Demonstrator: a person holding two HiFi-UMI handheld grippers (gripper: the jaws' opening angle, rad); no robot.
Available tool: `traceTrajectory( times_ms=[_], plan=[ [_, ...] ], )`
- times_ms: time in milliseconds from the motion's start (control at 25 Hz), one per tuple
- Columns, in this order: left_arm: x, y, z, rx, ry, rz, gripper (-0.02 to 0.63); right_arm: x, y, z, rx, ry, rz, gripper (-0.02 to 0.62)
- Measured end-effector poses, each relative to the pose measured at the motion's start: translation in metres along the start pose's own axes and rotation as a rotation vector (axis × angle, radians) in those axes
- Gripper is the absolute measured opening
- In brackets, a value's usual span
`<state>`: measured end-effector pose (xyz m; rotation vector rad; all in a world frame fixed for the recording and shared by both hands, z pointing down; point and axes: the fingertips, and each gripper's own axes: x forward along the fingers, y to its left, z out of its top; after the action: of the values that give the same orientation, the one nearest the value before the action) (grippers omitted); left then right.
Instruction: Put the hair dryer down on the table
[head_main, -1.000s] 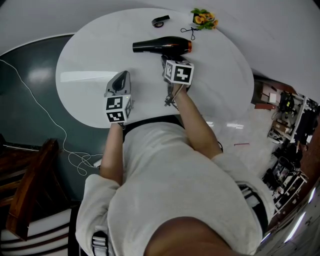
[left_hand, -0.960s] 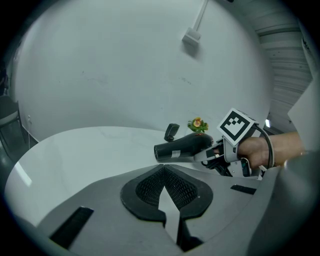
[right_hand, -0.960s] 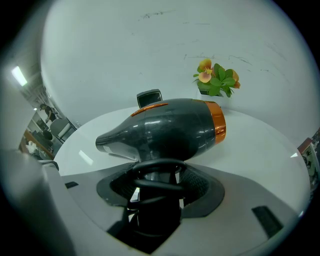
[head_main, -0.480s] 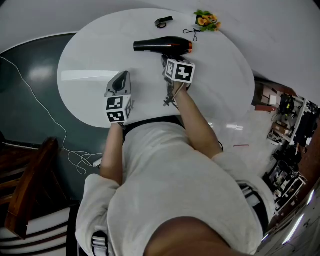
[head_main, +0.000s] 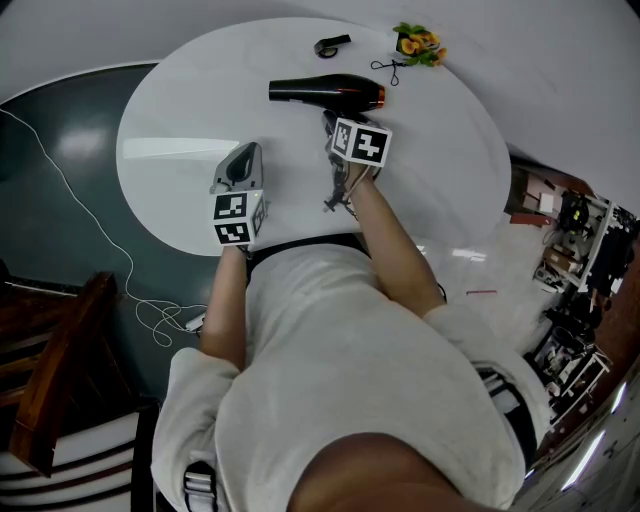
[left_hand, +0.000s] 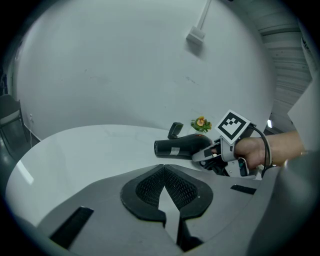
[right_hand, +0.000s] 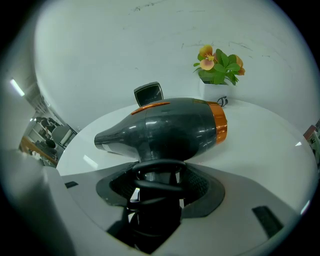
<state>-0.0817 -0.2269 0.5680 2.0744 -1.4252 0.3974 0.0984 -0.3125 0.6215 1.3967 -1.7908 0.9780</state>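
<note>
The black hair dryer (head_main: 325, 92) with an orange ring lies on its side on the round white table (head_main: 180, 110), nozzle to the left. Its handle points toward me and sits between the jaws of my right gripper (head_main: 332, 120), whose pads close on it. From the right gripper view the dryer (right_hand: 170, 127) fills the middle, with loops of black cord wrapped round the handle inside the right gripper (right_hand: 159, 172). My left gripper (head_main: 243, 160) rests at the table's near left, shut and empty. The left gripper view shows its pads meeting (left_hand: 163, 170), the dryer (left_hand: 182, 146) beyond.
A small black object (head_main: 331, 45) and a potted flower (head_main: 418, 42) stand at the table's far edge, with a thin black item (head_main: 383, 66) beside the pot. The dryer's cord (head_main: 340, 195) trails toward me. A wooden chair (head_main: 60, 380) and floor cables lie to the left.
</note>
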Motion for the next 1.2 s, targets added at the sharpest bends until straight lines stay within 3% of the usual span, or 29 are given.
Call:
traceTrajectory(
  times_ms=[1200],
  plan=[
    [0.013, -0.009, -0.009, -0.005, 0.039, -0.050, 0.017, 0.007, 0.005, -0.013, -0.100, 0.006, -0.001, 0.282]
  ],
)
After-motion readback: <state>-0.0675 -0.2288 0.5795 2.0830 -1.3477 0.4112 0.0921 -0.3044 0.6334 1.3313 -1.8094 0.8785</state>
